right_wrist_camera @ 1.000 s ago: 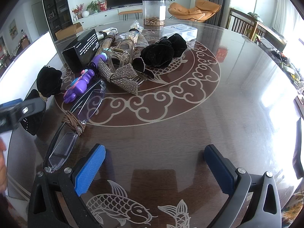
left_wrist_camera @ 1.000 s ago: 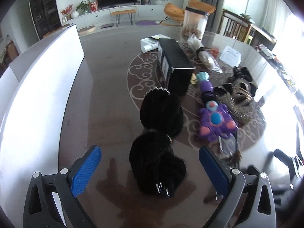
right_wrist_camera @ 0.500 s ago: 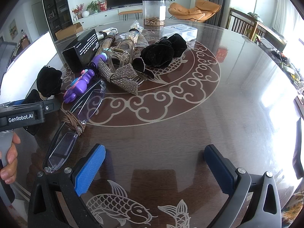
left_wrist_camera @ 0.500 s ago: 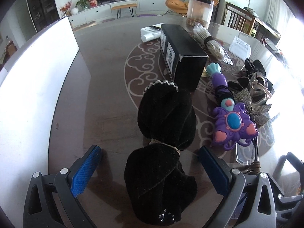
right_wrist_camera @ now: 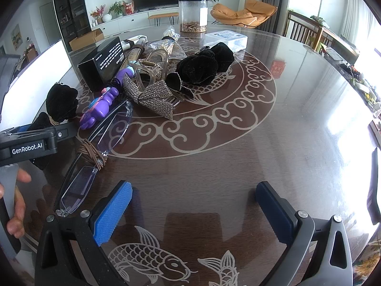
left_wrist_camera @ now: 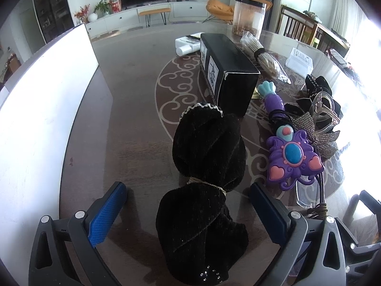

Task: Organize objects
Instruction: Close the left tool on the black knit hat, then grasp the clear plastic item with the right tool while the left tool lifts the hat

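Velvet bow [left_wrist_camera: 207,188], black w/ a gold-thread knot at its waist, lies on the surface [left_wrist_camera: 133,119] between the fingers of the left claw [left_wrist_camera: 188,212]. Claw is spread wide, blue pads [left_wrist_camera: 104,217] clear of the fabric on both sides, nothing pinched. Bow's lower lobe w/ small rhinestones sits nearest the camera; upper lobe has a beaded trim edge pointing toward a black box [left_wrist_camera: 228,71]. Just right of the bow: purple toy wand [left_wrist_camera: 285,147] w/ blue gem and pink hearts, handle end near the box. Beyond it a sparkly bow clip [left_wrist_camera: 316,133] and a clear hair claw-clip [left_wrist_camera: 326,109], touching each other in a pile. White panel [left_wrist_camera: 40,109] stands along the surface's left edge.

Right claw [right_wrist_camera: 193,212] hovers over bare surface w/ fish engravings, also spread wide, holding nothing. In right wrist view, glasses [right_wrist_camera: 95,152] wrapped w/ a brown hair tie lie left of it, next to the wand. A second black velvet piece [right_wrist_camera: 204,64] sits further back in the pile, clear jar [right_wrist_camera: 193,14] at the far edge. Person's hand [right_wrist_camera: 16,205] grips the left tool's handle at the left border.
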Demonstrator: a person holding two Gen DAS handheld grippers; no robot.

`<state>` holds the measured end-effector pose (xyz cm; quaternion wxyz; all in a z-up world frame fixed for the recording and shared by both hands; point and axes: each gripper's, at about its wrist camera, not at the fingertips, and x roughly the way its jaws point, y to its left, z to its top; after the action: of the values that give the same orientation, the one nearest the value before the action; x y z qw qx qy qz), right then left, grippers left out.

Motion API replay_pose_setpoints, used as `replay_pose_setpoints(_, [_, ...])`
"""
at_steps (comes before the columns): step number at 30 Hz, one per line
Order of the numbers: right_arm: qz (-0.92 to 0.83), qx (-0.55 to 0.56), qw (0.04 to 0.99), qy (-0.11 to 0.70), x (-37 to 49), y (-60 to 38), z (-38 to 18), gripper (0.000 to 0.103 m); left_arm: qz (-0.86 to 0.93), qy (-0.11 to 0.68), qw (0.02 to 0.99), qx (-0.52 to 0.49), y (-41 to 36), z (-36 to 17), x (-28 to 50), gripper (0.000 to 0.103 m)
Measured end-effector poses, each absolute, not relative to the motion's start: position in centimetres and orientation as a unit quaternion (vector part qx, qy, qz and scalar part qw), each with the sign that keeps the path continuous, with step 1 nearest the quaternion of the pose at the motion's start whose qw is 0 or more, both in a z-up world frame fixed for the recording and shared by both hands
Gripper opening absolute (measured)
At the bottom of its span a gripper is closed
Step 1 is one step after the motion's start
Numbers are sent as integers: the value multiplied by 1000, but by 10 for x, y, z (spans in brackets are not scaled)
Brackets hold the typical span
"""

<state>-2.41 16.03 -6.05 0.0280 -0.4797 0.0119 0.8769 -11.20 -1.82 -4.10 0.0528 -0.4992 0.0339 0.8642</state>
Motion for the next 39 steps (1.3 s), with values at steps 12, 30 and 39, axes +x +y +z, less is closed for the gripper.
replay_pose_setpoints(12, [877,-479,28,12,-24,160,-61,103,831,56,77,-549,-8,-40,-132,94])
replay_pose_setpoints(30, [860,-453,-54,227,-18,193,-21,100,887,-19,103,-450,-40,11,-24,30])
replay_pose_setpoints(39, [831,-547,-64,82,-76,81,-46,32,914,-9,108,-392,-85,77,33,30])
